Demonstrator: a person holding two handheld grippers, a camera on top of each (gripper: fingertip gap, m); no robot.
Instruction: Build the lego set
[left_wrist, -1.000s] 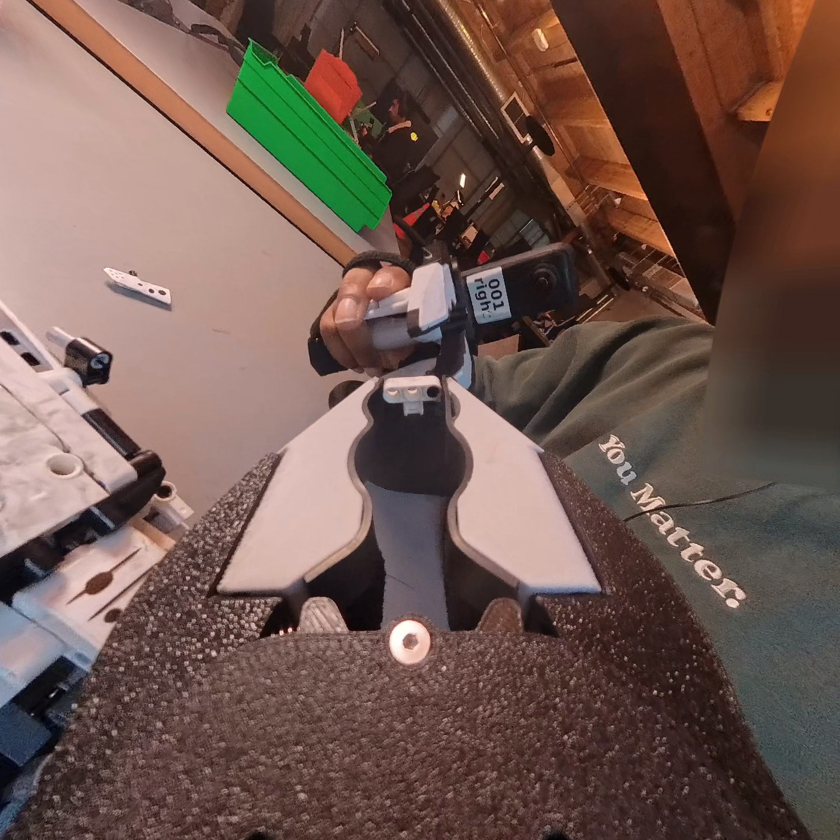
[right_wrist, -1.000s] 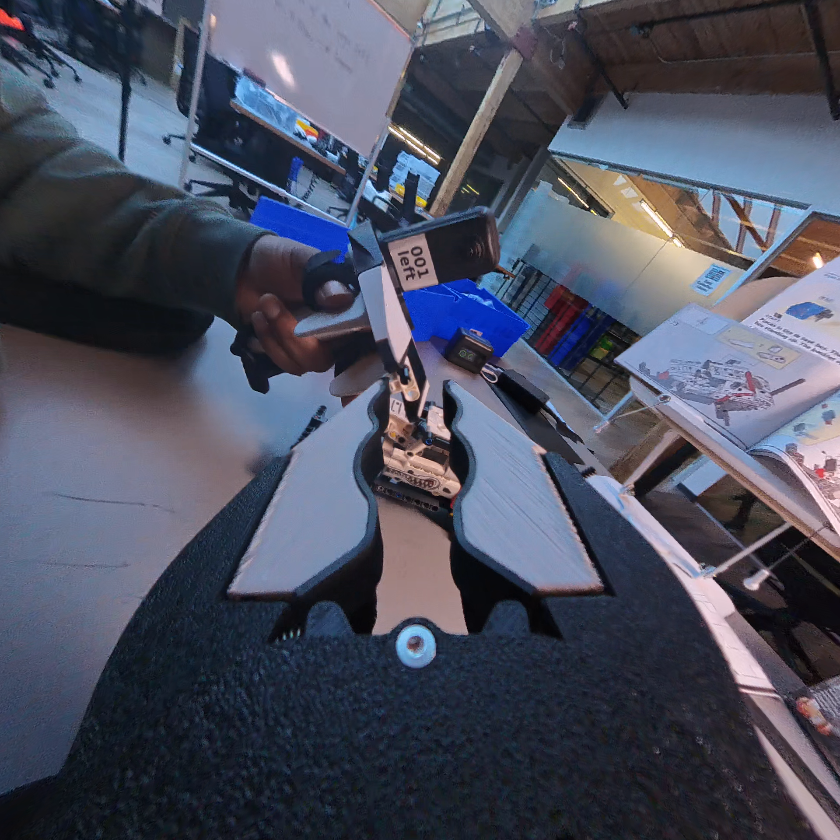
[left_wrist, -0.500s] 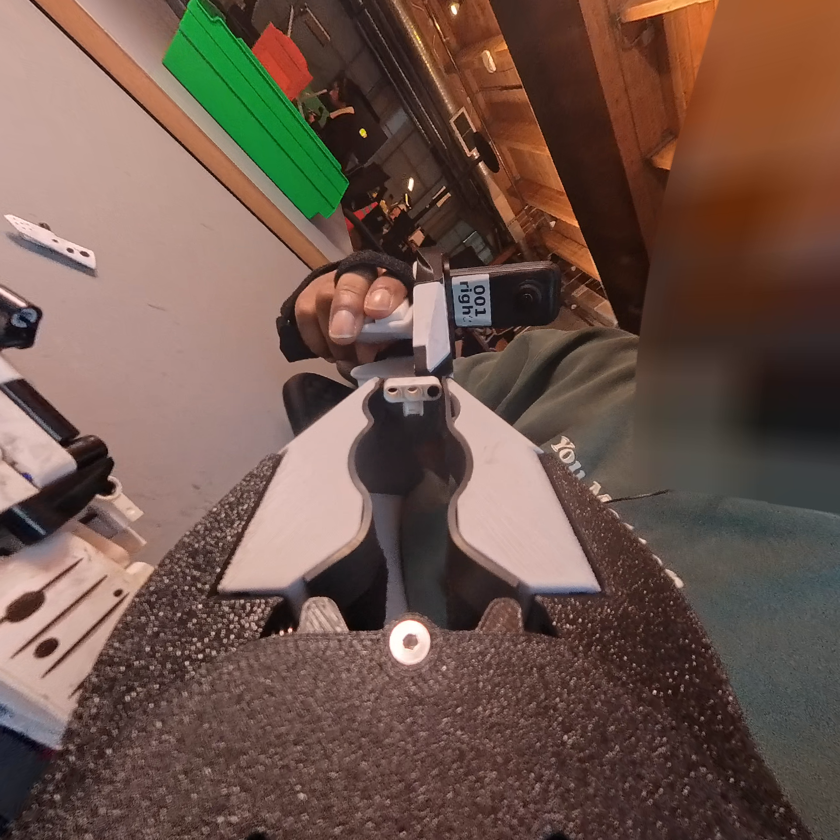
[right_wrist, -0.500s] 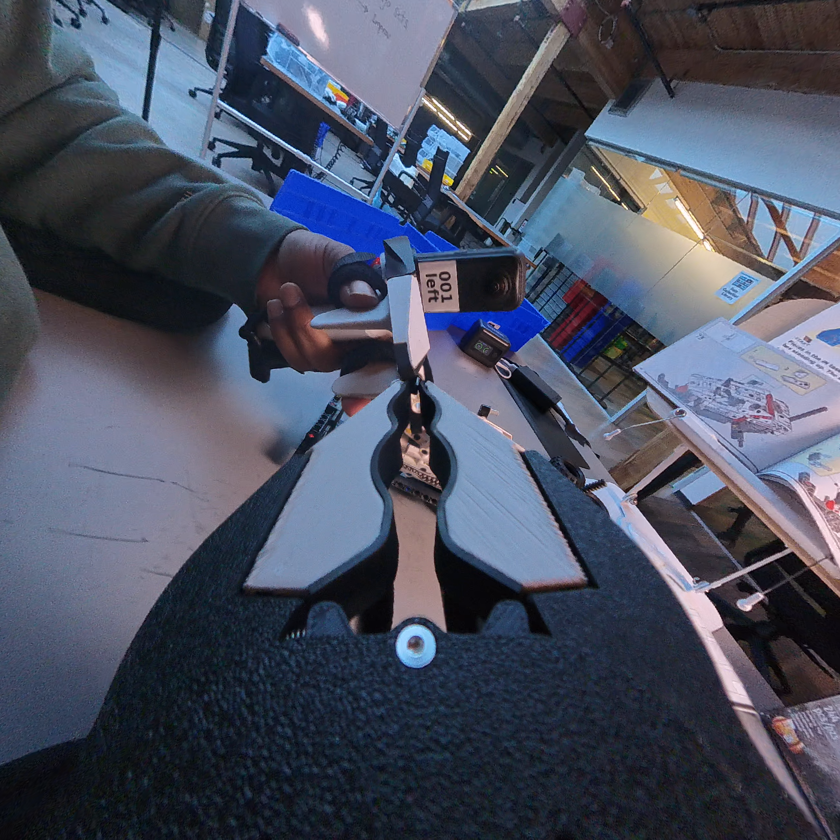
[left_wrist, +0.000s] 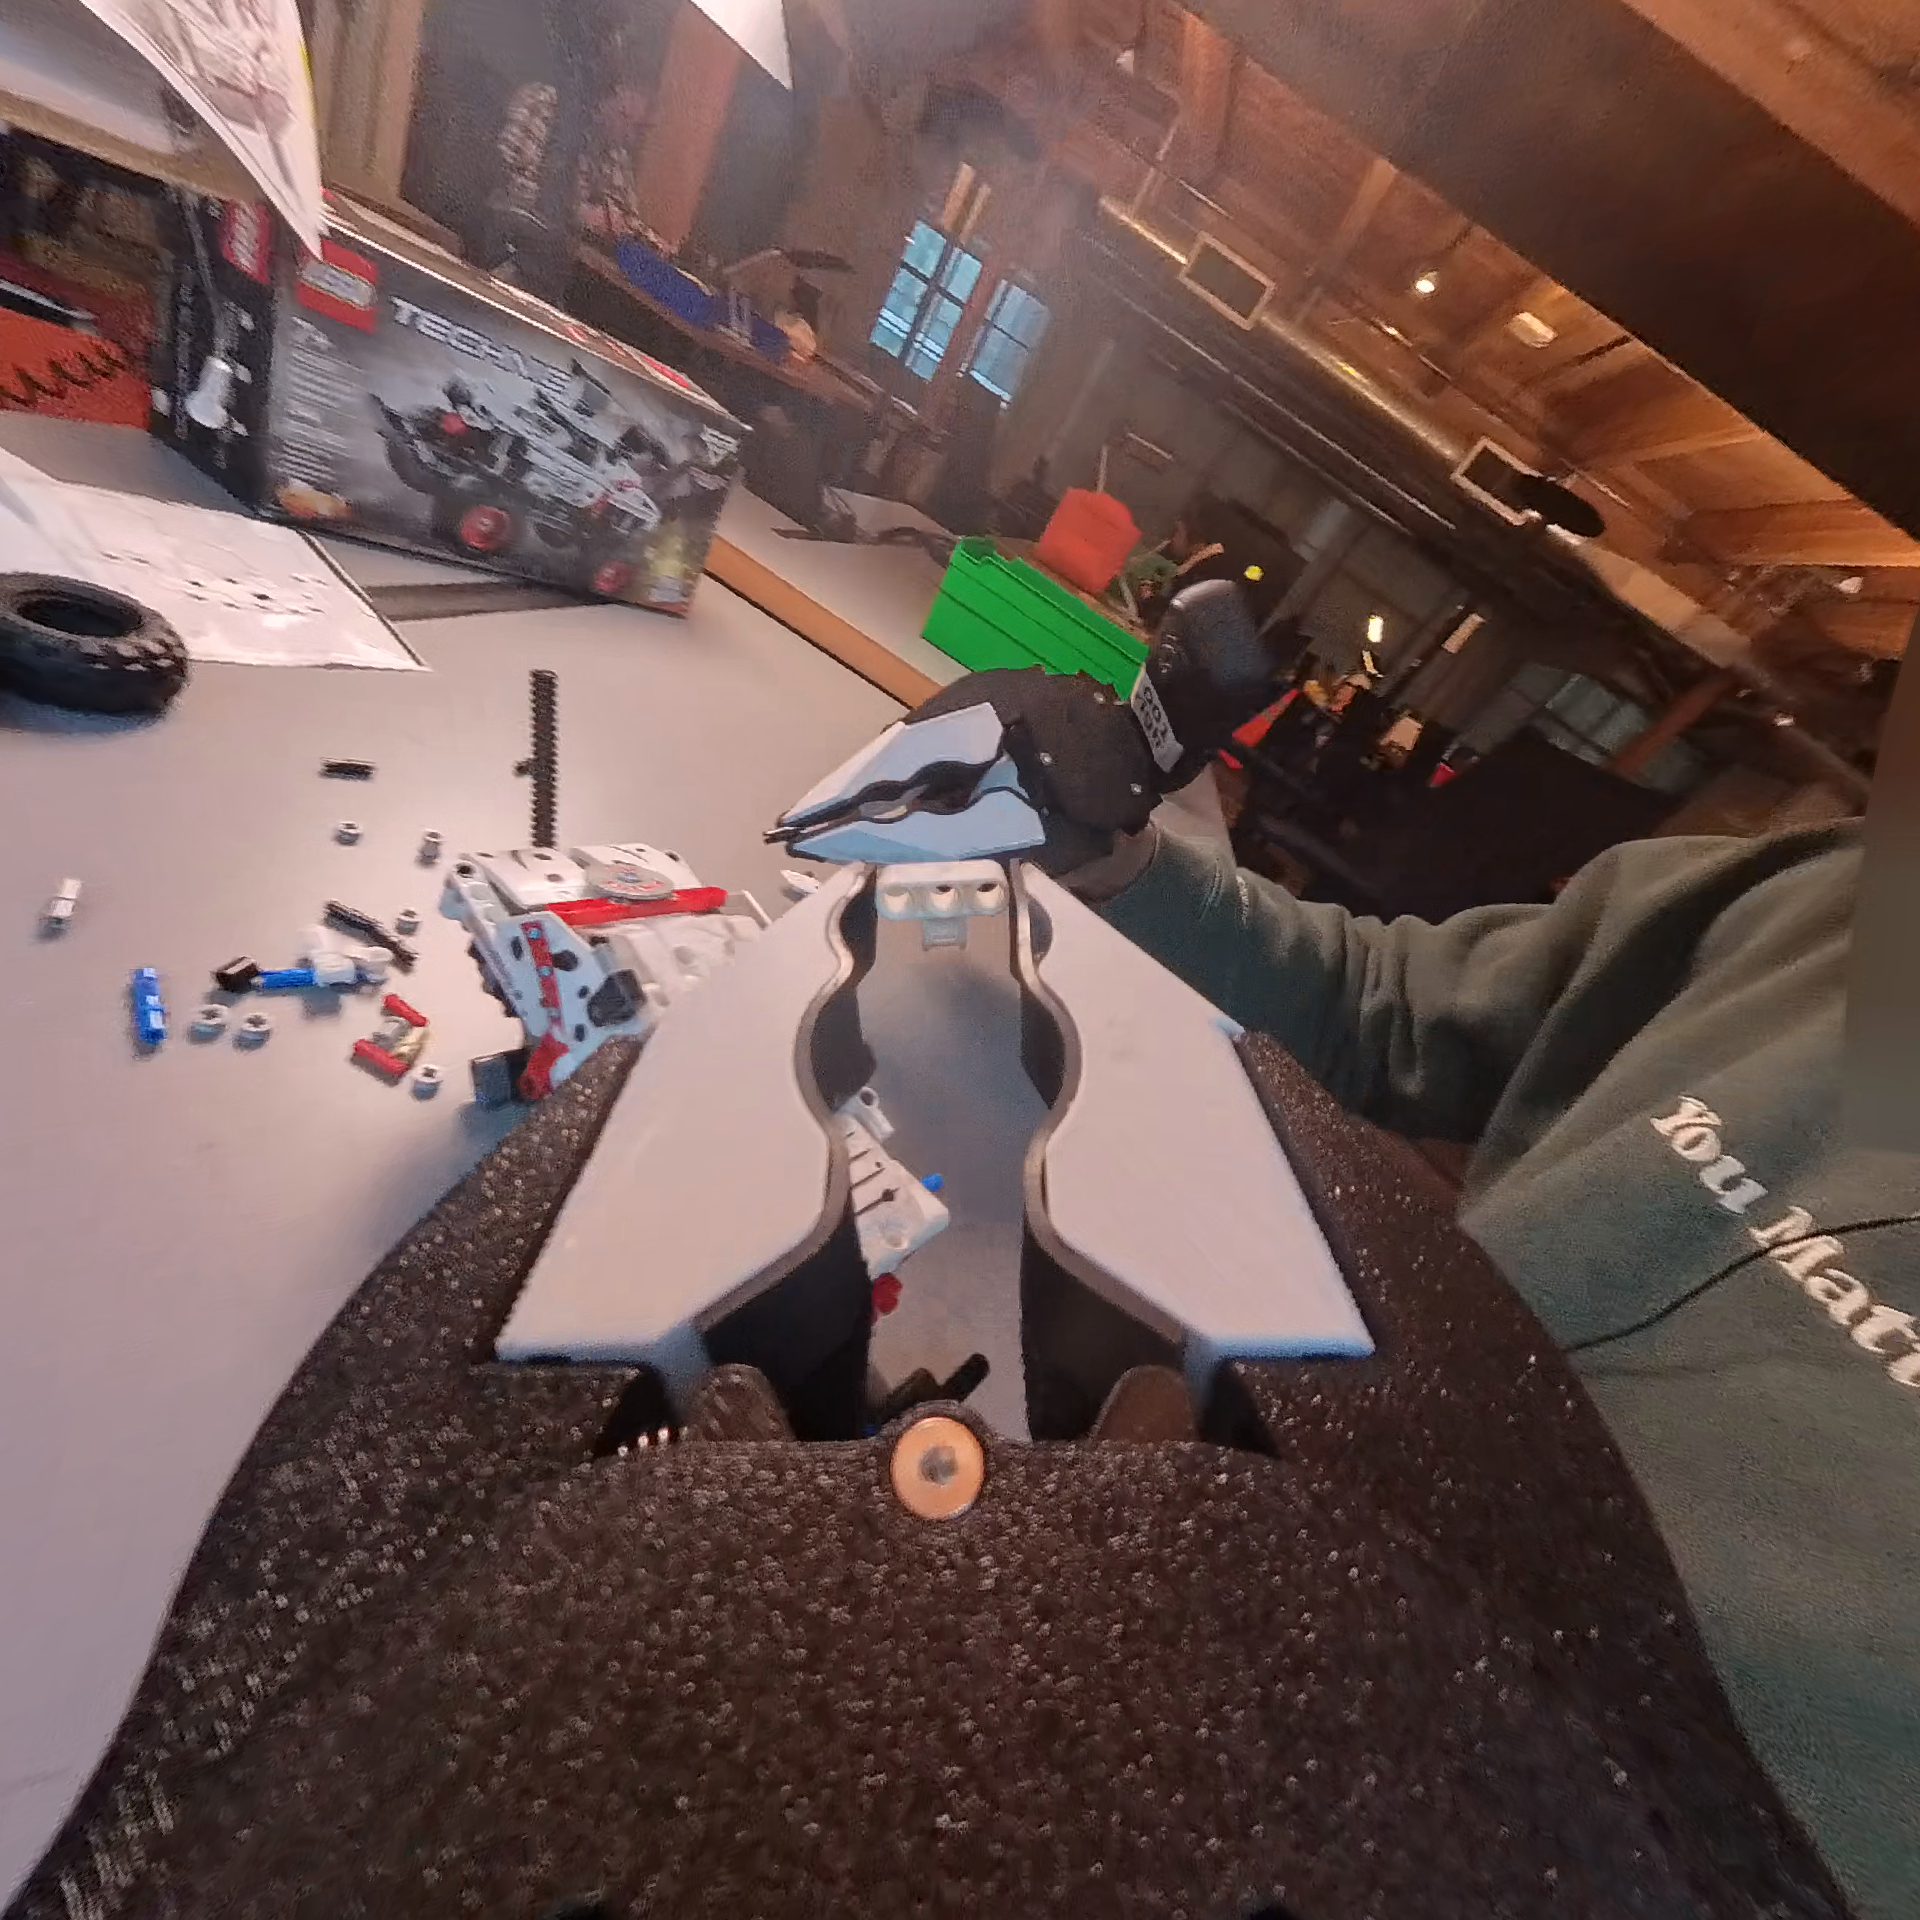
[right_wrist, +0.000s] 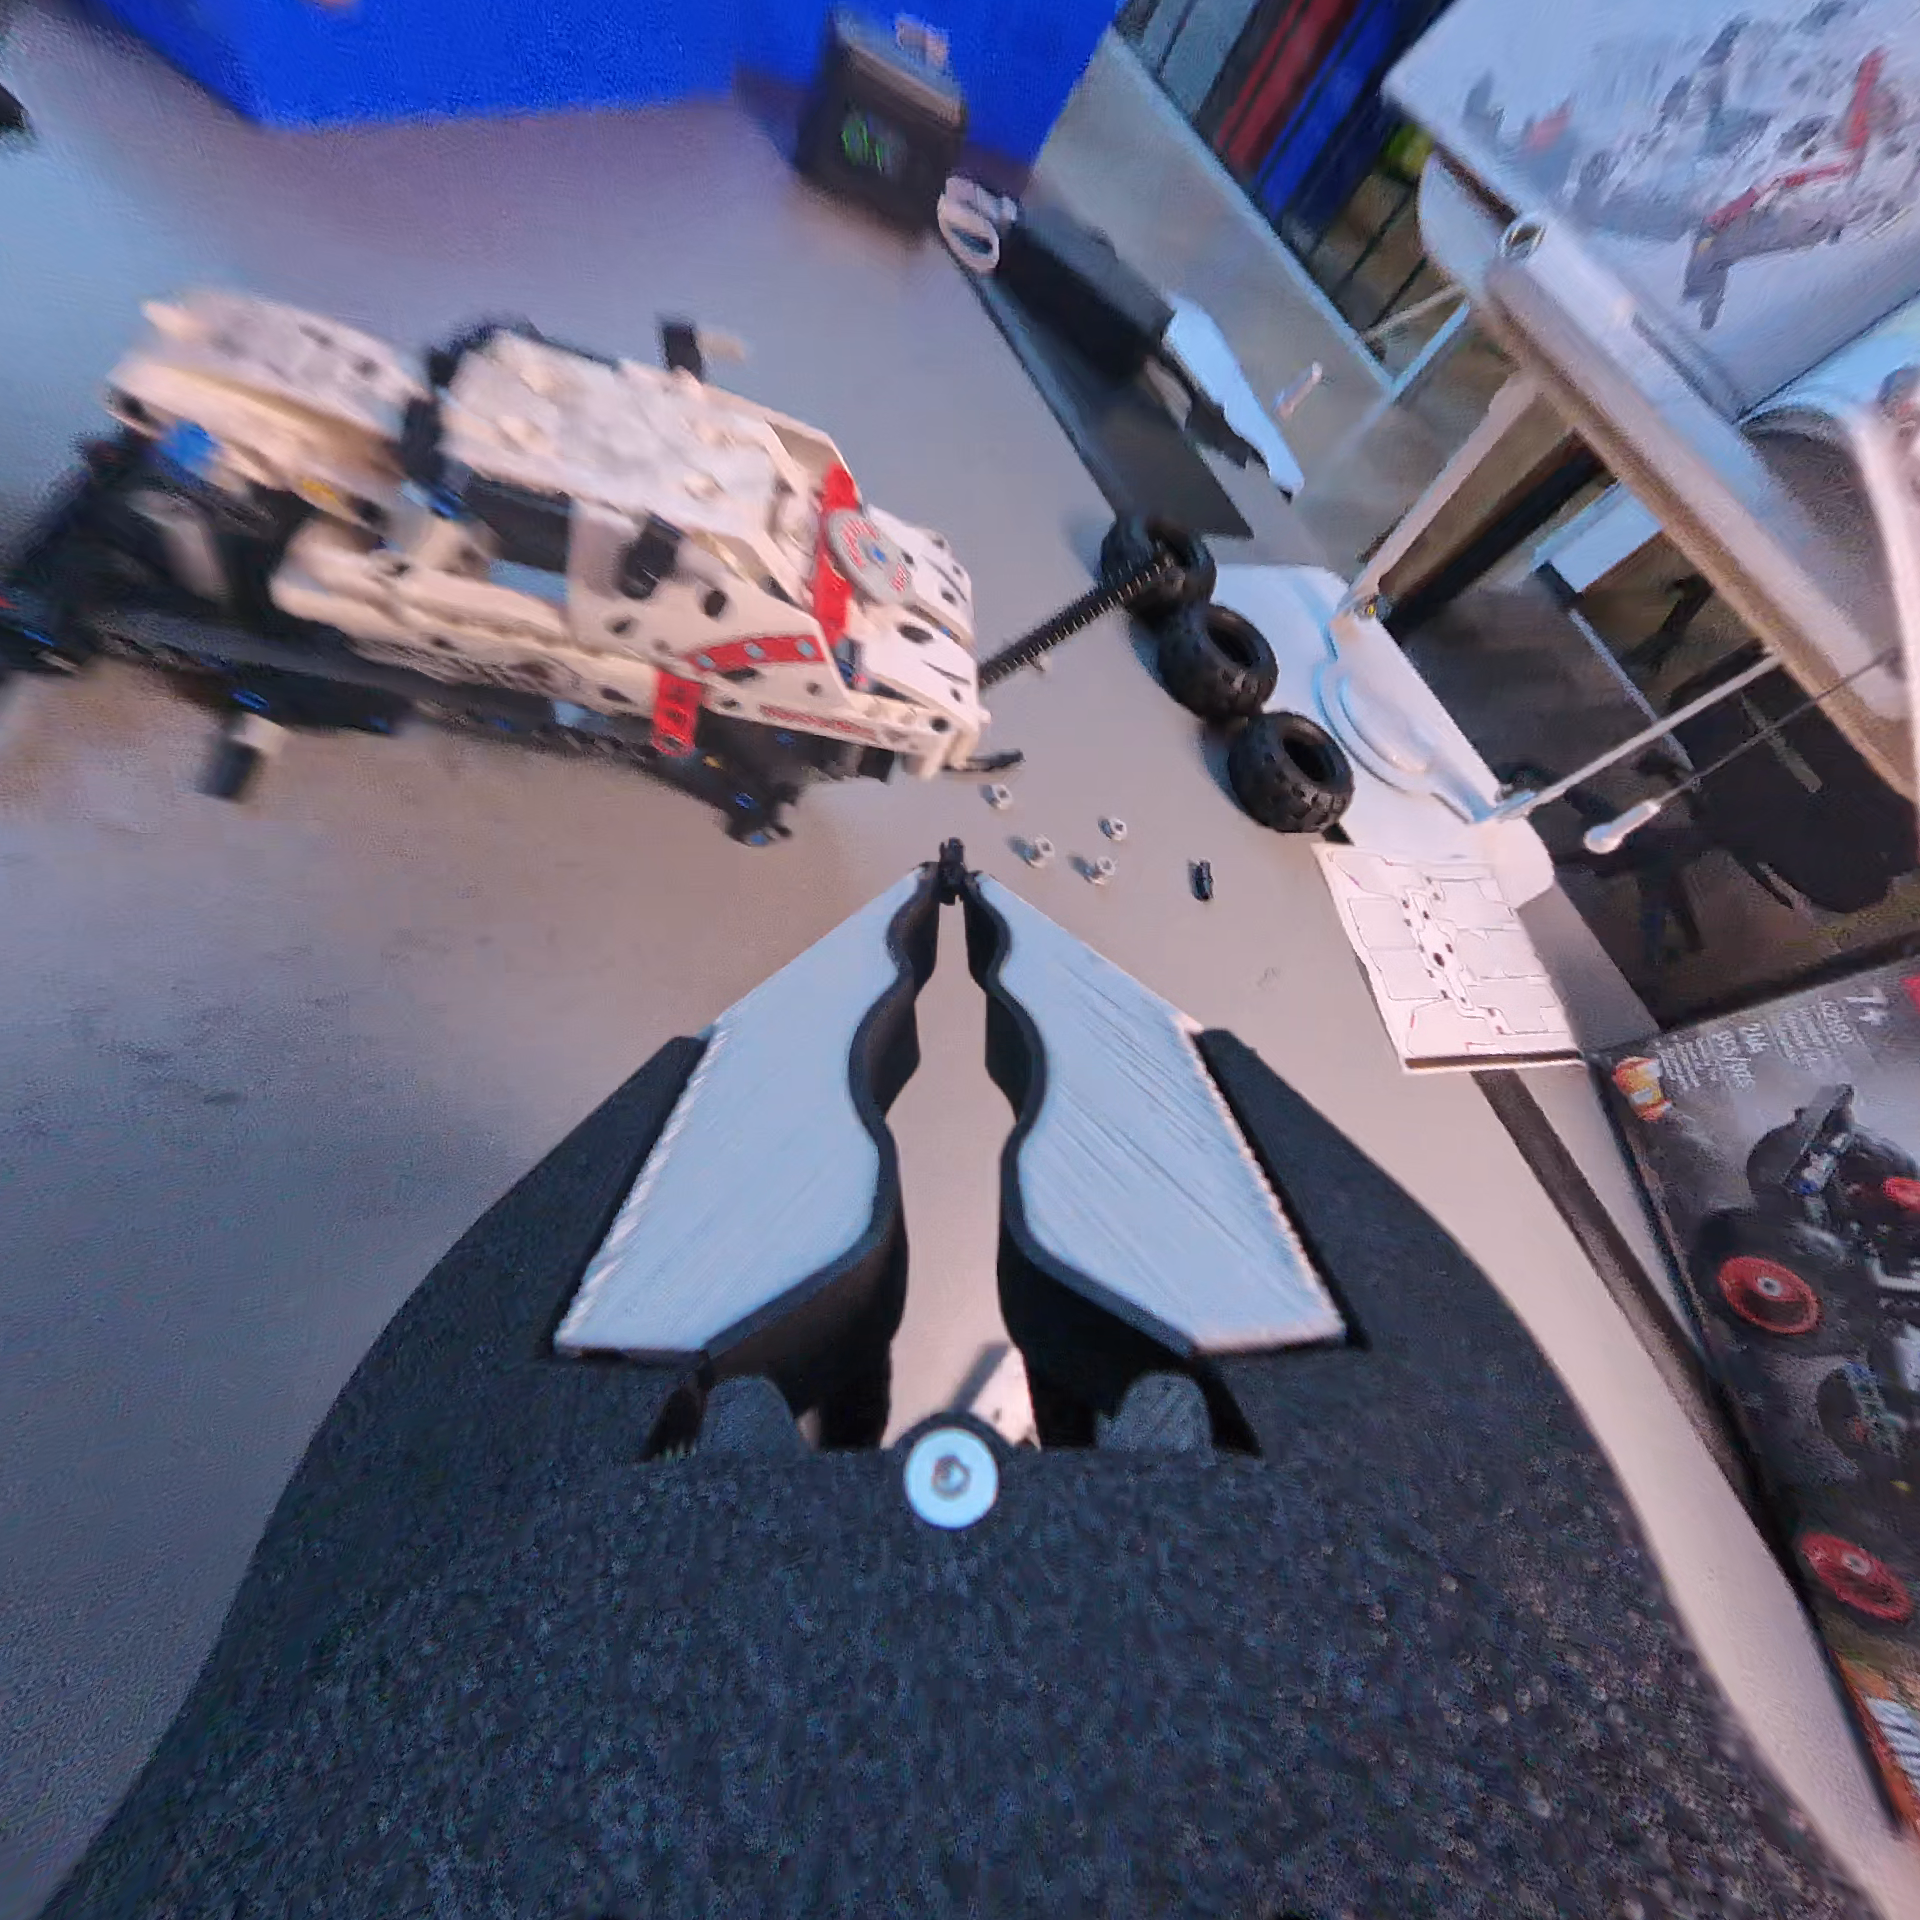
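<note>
My left gripper pinches a white beam, my right gripper a black pin; next, I'd say, pin into beam hole.

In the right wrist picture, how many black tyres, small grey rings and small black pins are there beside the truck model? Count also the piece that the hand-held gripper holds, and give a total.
Black tyres: 3
Small grey rings: 4
Loose small black pin: 1
Black piece in the right hand-held gripper: 1
Total: 9
</note>
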